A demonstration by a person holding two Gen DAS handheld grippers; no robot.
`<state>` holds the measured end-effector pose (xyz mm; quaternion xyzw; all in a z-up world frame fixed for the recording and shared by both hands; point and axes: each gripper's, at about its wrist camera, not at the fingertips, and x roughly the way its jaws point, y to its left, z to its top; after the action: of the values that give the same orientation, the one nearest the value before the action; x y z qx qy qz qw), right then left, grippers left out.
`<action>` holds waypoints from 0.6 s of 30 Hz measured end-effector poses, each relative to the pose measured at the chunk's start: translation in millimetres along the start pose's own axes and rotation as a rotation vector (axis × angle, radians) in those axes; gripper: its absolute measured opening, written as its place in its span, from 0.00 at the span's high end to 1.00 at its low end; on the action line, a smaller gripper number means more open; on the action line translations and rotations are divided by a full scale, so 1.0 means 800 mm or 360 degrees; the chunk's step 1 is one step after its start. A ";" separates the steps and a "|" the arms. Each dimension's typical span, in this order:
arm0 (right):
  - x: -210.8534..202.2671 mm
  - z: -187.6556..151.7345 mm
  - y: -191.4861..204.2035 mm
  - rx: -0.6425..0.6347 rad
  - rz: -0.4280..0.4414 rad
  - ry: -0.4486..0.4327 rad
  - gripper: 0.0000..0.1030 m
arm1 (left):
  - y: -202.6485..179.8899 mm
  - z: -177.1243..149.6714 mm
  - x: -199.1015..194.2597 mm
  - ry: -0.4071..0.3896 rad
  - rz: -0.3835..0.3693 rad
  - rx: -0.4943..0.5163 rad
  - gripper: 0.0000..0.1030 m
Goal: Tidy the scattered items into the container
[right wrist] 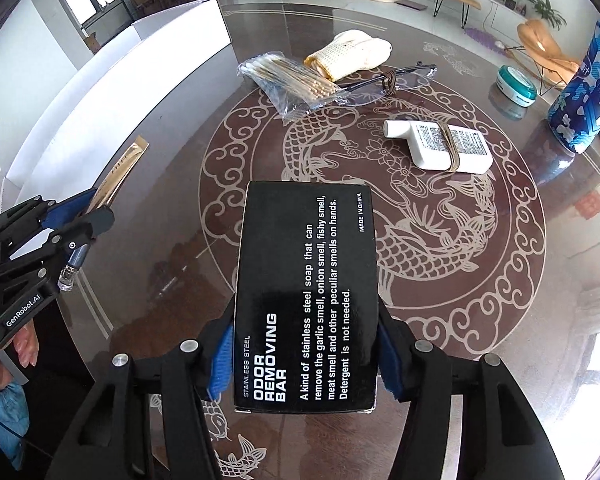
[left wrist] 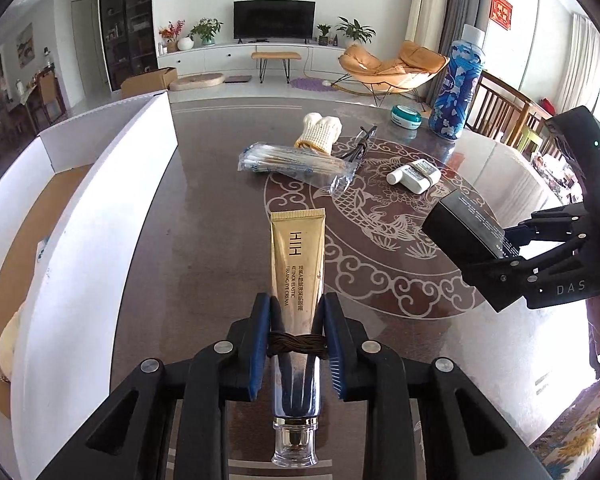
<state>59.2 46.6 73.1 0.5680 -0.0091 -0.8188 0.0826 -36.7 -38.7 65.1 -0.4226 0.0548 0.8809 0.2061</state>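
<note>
Left wrist view: the left gripper (left wrist: pixel 296 332) is clamped on a gold squeeze tube of eye cream with a clear cap (left wrist: pixel 298 264), held clear above the dark glass table with a carp pattern (left wrist: pixel 204 264). The open white-walled cardboard container (left wrist: pixel 100 208) stands along the table's left edge, just beside the tube. To finish well, the tube should probably clear the white wall before release.

Right wrist view: the right gripper (right wrist: pixel 304 360) pinches a black cardboard soap-bar box with white lettering (right wrist: pixel 306 280) by its long sides, above the table's near edge. A bag of cotton swabs (right wrist: pixel 292 80), a cream knitted glove (right wrist: pixel 352 56), thin-framed spectacles (right wrist: pixel 388 80) and a white flat bottle banded with elastic (right wrist: pixel 440 144) lie towards the far edge, not yet gathered.
</note>
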 end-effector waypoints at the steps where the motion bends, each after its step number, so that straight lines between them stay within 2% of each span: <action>1: -0.007 0.008 0.009 -0.0012 0.0009 -0.0021 0.43 | 0.013 0.005 -0.012 -0.0019 0.0010 -0.0022 0.75; 7: -0.054 0.082 0.102 -0.0151 0.0097 -0.0179 0.43 | 0.125 0.035 -0.089 -0.0132 0.0174 -0.0169 0.75; 10: -0.072 0.126 0.170 -0.0232 0.0211 -0.0258 0.43 | 0.197 0.041 -0.115 -0.0149 0.0293 -0.0271 0.75; 14: -0.080 0.172 0.272 -0.0340 0.0401 -0.0332 0.43 | 0.287 0.037 -0.127 -0.0125 0.0399 -0.0446 0.75; 18: -0.055 0.198 0.370 -0.0441 0.0547 -0.0321 0.43 | 0.350 0.021 -0.114 -0.0068 0.0465 -0.0575 0.75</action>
<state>-36.5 -251.6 202.3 0.4567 -0.0013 -0.8388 0.2965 -113.1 -317.4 123.9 -0.4214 -0.0475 0.9056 -0.0015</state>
